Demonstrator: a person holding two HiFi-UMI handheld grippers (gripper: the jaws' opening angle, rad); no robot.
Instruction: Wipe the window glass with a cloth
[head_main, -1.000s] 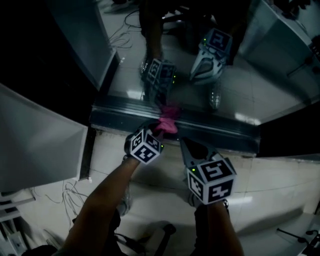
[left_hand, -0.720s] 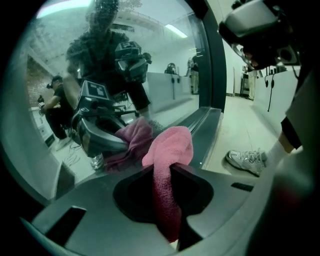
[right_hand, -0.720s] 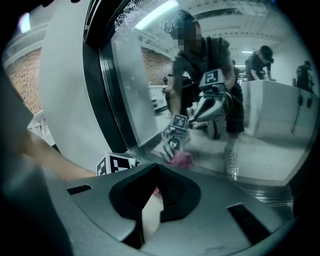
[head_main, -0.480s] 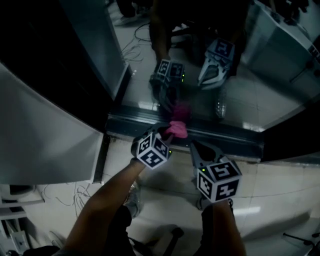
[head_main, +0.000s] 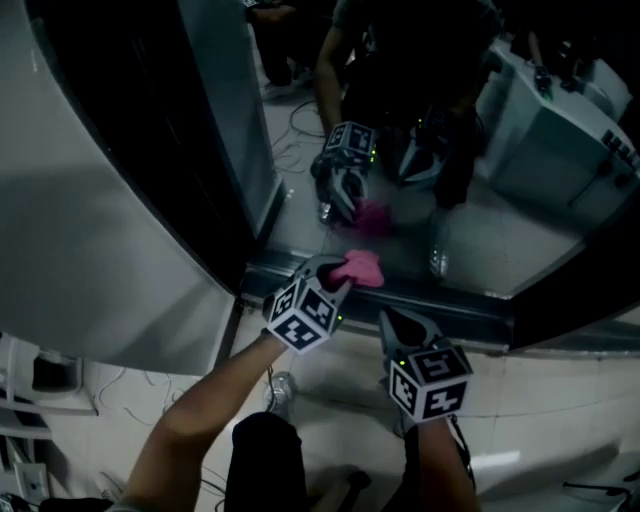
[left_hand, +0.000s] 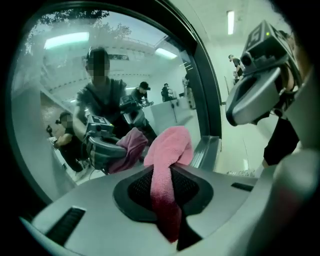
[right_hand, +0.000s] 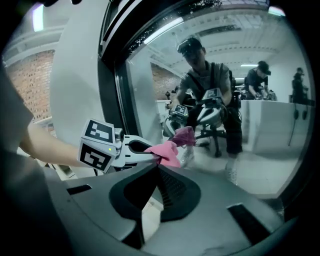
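Note:
A pink cloth (head_main: 360, 268) (left_hand: 169, 150) (right_hand: 165, 152) is clamped in my left gripper (head_main: 340, 275) (left_hand: 167, 167), bunched above the jaws with a tail hanging between them. It is held close to the window glass (head_main: 420, 215) (left_hand: 60, 90), low down, just above the bottom rail. The glass mirrors the cloth's reflection (head_main: 372, 215) a little apart from it. My right gripper (head_main: 390, 318) (right_hand: 159, 167) hangs to the right and slightly behind, jaws together and empty, pointing at the glass. It also shows in the left gripper view, upper right (left_hand: 257, 85).
A dark window frame rail (head_main: 450, 310) runs along the bottom of the glass and a dark upright (head_main: 215, 150) bounds it on the left. A pale wall panel (head_main: 90, 250) stands left. Cables (head_main: 110, 385) lie on the tiled floor. People and desks show reflected in the glass.
The left gripper with the cloth has drifted right along the bottom of the glass, and cloth and reflection now show apart. The right gripper has followed alongside.

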